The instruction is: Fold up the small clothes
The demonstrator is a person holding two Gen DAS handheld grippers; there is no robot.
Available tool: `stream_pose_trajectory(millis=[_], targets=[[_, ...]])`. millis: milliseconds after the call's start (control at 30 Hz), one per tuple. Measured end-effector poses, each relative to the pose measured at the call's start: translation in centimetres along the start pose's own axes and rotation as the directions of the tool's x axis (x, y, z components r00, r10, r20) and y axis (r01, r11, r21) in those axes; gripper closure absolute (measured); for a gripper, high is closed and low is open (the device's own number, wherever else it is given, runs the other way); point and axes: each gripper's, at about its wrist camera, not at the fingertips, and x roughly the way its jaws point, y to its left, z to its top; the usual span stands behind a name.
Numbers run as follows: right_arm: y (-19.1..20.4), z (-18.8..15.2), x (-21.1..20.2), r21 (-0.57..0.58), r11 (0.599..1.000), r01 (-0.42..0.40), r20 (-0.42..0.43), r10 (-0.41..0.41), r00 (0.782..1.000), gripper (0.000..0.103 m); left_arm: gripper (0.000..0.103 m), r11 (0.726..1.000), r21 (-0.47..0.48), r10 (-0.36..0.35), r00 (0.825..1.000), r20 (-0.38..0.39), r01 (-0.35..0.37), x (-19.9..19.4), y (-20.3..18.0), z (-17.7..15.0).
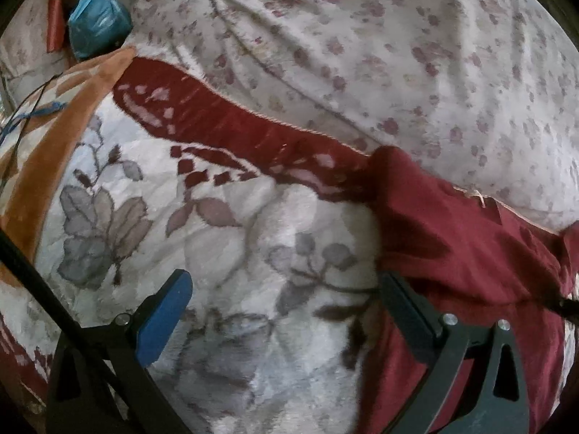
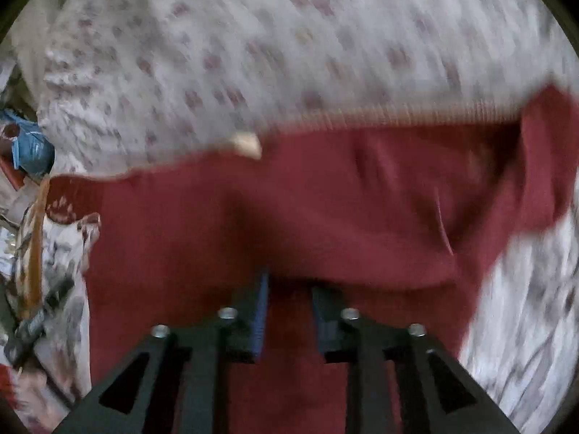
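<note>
A dark red garment [image 1: 466, 249] lies on a floral blanket [image 1: 224, 238] at the right of the left wrist view. My left gripper [image 1: 286, 300] is open and empty, its right finger [image 1: 405, 311] at the garment's left edge. In the blurred right wrist view the red garment [image 2: 289, 209] fills the middle. My right gripper [image 2: 289, 289] is nearly closed with a fold of the red cloth between its fingers.
A flowered white sheet [image 1: 380, 43] covers the bed beyond the garment. A blue bag [image 1: 97, 21] and orange item lie at the far left. The blanket has an orange border [image 1: 47, 166] and a dark red band [image 1: 217, 115].
</note>
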Motion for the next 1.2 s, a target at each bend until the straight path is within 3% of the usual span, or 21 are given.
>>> stream_pose_trajectory(millis=[133, 333, 400, 500, 533, 567, 600, 633, 700, 800, 867, 933, 967, 1033, 1067, 1133, 1200], targets=[[-4.3, -1.6, -3.8, 0.075, 0.997, 0.014, 0.131, -0.023, 0.991, 0.045, 0.0, 0.999, 0.029, -0.023, 1.0, 0.005, 0.023, 0.2, -1.2, -0.2], [-5.7, 1.2, -5.4, 0.043, 0.993, 0.107, 0.24, -0.115, 0.964, 0.045, 0.0, 0.996, 0.088, 0.015, 1.0, -0.012, -0.014, 1.4, -2.8, -0.1], [-5.0, 2.0, -4.4, -0.003, 0.991, 0.135, 0.234, -0.131, 0.963, 0.045, 0.0, 0.996, 0.089, 0.025, 1.0, -0.018, -0.023, 1.6, -2.5, -0.1], [-4.4, 3.0, -1.7, -0.082, 0.981, 0.176, 0.153, -0.162, 0.975, 0.045, 0.0, 0.995, 0.086, 0.054, 0.997, -0.047, -0.05, 2.4, -2.1, -0.2], [-4.4, 3.3, -0.7, -0.084, 0.974, 0.21, 0.129, -0.199, 0.972, 0.048, 0.0, 0.994, 0.092, 0.069, 0.996, -0.061, -0.064, 2.8, -2.1, -0.2], [-4.5, 3.7, 0.2, -0.09, 0.973, 0.215, 0.103, -0.205, 0.973, 0.057, 0.0, 0.991, 0.102, 0.089, 0.993, -0.077, -0.081, 3.2, -2.1, -0.4], [-4.4, 3.9, 0.8, -0.108, 0.973, 0.206, 0.079, -0.198, 0.977, 0.092, 0.0, 0.991, 0.106, 0.096, 0.992, -0.082, -0.087, 3.4, -2.1, -0.5], [-4.1, 4.1, 1.0, -0.136, 0.963, 0.231, 0.077, -0.222, 0.972, 0.097, 0.0, 0.991, 0.106, 0.096, 0.992, -0.084, -0.087, 3.4, -2.0, -0.5], [-3.3, 4.7, -0.6, -0.174, 0.952, 0.251, 0.161, -0.224, 0.961, 0.097, 0.0, 0.992, 0.097, 0.09, 0.992, -0.087, -0.082, 3.3, -1.8, -0.4], [-3.9, 5.6, -2.3, -0.113, 0.95, 0.291, 0.245, -0.257, 0.935, 0.097, 0.0, 0.994, 0.079, 0.079, 0.993, -0.086, -0.072, 3.2, -1.5, -0.3], [-4.3, 6.3, -1.0, -0.108, 0.937, 0.331, 0.187, -0.307, 0.933, 0.091, 0.0, 0.994, 0.079, 0.082, 0.992, -0.091, -0.075, 3.1, -1.4, -0.4], [-3.8, 6.9, 0.0, -0.088, 0.926, 0.368, 0.118, -0.357, 0.927, 0.077, 0.0, 0.995, 0.074, 0.077, 0.993, -0.088, -0.07, 2.9, -1.3, -0.5], [-3.1, 6.9, -0.5, -0.067, 0.949, 0.309, 0.141, -0.297, 0.944, 0.075, 0.0, 0.996, 0.067, 0.072, 0.994, -0.085, -0.067, 2.7, -1.2, -0.5], [0.4, 7.1, -1.4, -0.092, 0.987, 0.133, 0.186, -0.114, 0.976, 0.051, 0.0, 0.997, 0.056, 0.063, 0.994, -0.091, -0.058, 2.8, -1.1, -0.4], [2.0, 7.1, -1.3, -0.129, 0.988, 0.083, 0.177, -0.059, 0.982, 0.046, 0.0, 0.997, 0.049, 0.057, 0.994, -0.095, -0.053, 2.9, -1.0, -0.4], [7.9, 7.5, 0.3, -0.262, 0.961, -0.09, 0.105, 0.121, 0.987, 0.045, 0.0, 0.998, 0.038, 0.048, 0.994, -0.098, -0.044, 2.9, -0.8, -0.4], [13.7, 7.9, 2.6, -0.366, 0.909, -0.202, 0.024, 0.226, 0.974, 0.045, 0.0, 0.999, 0.033, 0.044, 0.994, -0.101, -0.041, 2.9, -0.7, -0.4]])
